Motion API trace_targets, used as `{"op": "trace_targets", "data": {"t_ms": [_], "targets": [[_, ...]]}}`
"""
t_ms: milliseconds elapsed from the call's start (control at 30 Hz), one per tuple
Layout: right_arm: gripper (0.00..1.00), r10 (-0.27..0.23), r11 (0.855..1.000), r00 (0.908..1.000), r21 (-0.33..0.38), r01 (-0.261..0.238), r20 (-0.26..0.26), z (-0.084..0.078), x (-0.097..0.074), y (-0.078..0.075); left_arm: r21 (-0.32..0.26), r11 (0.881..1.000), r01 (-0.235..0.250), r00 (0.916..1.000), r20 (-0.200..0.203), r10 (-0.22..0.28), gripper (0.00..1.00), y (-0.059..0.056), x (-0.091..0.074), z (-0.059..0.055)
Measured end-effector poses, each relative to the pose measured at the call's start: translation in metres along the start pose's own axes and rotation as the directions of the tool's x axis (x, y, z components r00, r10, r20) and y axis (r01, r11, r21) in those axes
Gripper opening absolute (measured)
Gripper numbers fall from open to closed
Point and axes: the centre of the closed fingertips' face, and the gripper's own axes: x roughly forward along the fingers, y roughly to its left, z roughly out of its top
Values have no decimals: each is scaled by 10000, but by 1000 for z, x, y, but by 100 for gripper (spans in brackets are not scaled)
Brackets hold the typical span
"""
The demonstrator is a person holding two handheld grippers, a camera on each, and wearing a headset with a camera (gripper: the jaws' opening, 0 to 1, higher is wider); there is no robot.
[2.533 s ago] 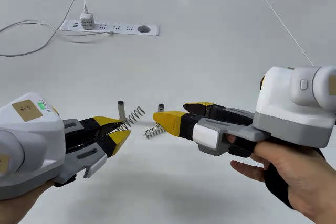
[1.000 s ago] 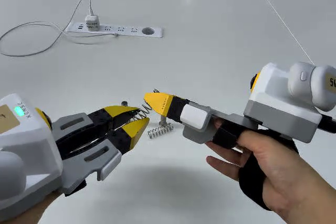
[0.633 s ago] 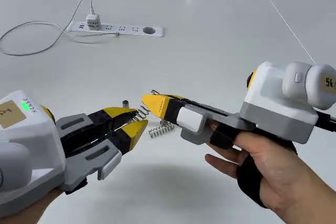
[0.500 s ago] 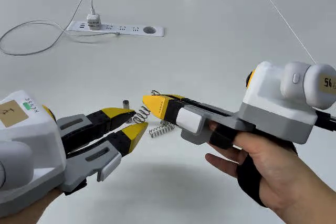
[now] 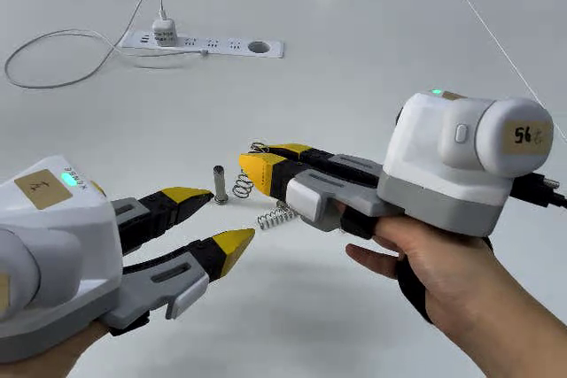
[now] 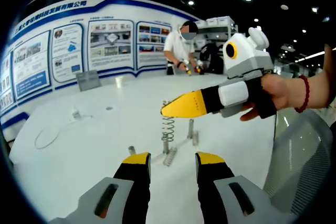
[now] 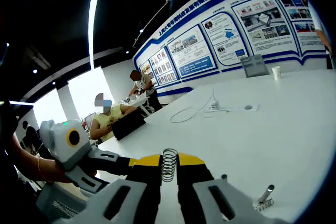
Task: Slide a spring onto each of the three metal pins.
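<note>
Steel spring (image 7: 168, 165) sat clamped in right gripper (image 5: 250, 164), beside bare pin (image 5: 219, 185) | left gripper (image 5: 228, 215) gaped, empty | second spring (image 5: 275, 217) lay loose | seemingly no pin sleeved yet

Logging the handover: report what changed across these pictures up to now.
The left gripper opened its jaws and let go of the upright spring, drawing back. The right gripper, open earlier, moved left and is now shut on that spring. The bare pin and the lying spring stayed put.

"56" (handwritten) on right gripper (image 5: 258, 162)
</note>
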Motion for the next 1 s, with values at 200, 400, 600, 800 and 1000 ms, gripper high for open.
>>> {"op": "trace_targets", "data": {"t_ms": [200,400,600,800,1000], "targets": [[11,-146,9989,9998,-455,141,-115,0,12,-5,-38,9998,-180,9995,-263,179,43,4,-5,-6],[11,-299,9966,9995,-771,293,-59,1,24,-13,-185,9994,-293,9991,-302,287,50,7,-6,-9],[12,-608,9951,9981,-788,603,-34,3,36,-25,-379,9984,-424,9985,-374,409,59,10,-6,-12],[12,-809,9937,9967,-782,799,-91,0,48,-34,-416,9982,-438,9980,-484,418,65,11,-4,-17],[12,-903,9919,9958,-913,884,-167,-4,58,-37,-520,9976,-455,9976,-548,426,72,11,-3,-21]]}}
